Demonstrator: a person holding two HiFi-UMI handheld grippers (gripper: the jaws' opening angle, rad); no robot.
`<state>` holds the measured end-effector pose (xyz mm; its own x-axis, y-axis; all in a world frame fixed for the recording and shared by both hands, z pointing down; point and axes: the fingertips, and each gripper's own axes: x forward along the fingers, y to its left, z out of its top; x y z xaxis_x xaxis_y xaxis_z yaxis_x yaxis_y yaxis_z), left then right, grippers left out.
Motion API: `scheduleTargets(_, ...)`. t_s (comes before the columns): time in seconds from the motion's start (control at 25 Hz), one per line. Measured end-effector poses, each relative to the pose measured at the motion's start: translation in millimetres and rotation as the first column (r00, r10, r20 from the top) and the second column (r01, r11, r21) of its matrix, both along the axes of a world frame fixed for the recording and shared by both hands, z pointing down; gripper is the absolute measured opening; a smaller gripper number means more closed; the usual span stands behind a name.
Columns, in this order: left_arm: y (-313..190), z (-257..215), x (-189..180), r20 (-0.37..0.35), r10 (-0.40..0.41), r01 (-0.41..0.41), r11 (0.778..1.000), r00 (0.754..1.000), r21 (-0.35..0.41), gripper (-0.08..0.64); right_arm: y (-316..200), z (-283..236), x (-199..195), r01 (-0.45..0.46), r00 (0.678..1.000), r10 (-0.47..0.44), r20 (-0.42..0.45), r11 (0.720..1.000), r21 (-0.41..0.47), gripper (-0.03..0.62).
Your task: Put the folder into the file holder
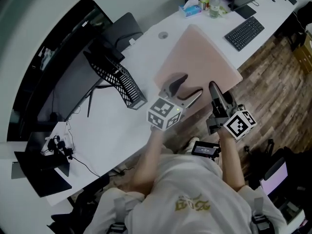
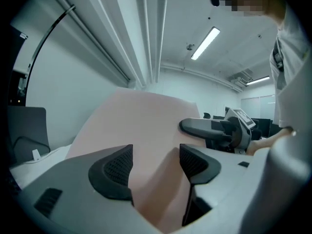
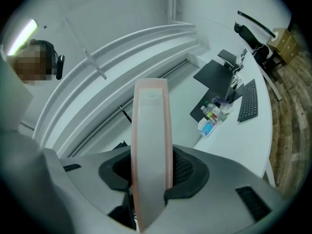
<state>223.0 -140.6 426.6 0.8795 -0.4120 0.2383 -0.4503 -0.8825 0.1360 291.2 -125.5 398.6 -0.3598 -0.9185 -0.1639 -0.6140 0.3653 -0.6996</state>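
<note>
A thick pale pink folder [image 1: 200,57] hangs tilted in the air over the near edge of the white desk [image 1: 112,126]. My right gripper [image 1: 216,92] is shut on its near right edge; in the right gripper view the folder's spine [image 3: 151,130] stands upright between the pressing pads [image 3: 185,169]. My left gripper [image 1: 184,89] lies against the folder's broad face [image 2: 141,126] with its jaws spread wide and not clamping it. The black mesh file holder [image 1: 119,79] stands on the desk, to the left of the folder, with nothing showing in it.
A dark monitor [image 1: 73,77] stands behind the file holder. A keyboard [image 1: 244,32], bottles [image 1: 209,1] and a tissue pack [image 1: 190,9] sit at the desk's far right. A black chair back [image 1: 122,30] rises beyond the desk. Wood floor lies to the right.
</note>
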Motion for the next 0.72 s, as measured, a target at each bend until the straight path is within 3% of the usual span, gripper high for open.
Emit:
scheduleTargets(0.32, -2, -25, -46, -0.085, 0.001, 0.000, 1.000, 0.996, 0.011, 0.318, 0, -33, -51, -0.005, 0.992, 0.008, -0.123, 1.000, 0.027, 0.164)
scheduleTargets(0.72, 1, -51, -116, -0.172, -0.014, 0.020, 0.999, 0.985, 0.033, 0.318, 4, -63, -124, 0.010, 0.980, 0.001, -0.199, 0.998, 0.058, 0.164)
